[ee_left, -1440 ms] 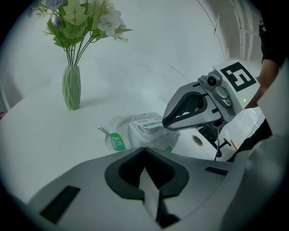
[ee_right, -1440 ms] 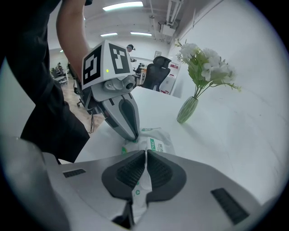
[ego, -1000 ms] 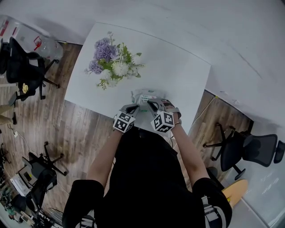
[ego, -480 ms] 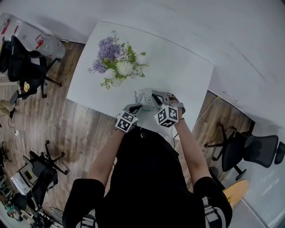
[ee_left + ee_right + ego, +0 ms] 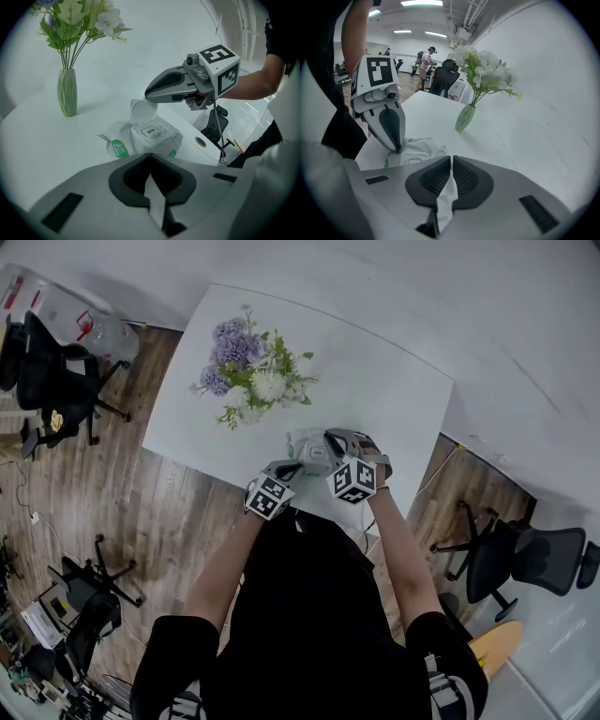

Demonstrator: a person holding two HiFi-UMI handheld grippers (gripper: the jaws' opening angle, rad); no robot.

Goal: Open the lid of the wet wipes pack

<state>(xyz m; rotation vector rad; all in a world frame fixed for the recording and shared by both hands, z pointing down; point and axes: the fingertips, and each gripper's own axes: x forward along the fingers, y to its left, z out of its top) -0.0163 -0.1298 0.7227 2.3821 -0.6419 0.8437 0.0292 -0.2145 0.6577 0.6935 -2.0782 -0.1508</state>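
Currently wet wipes pack (image 5: 119, 143) lies flat on white table (image 5: 37, 140), near person's edge. Round lid (image 5: 143, 111) stands upright, open; panel marked "OPEN" exposed below it. Right gripper (image 5: 149, 93): jaws almost together, and we see white lid edge pinched between them. Left gripper (image 5: 397, 149): jaws closed, empty, tips resting on pack's green-printed end. Green vase (image 5: 67, 92) with flowers stands beyond pack.

Bright, even light; perhaps fisheye-warped edges.
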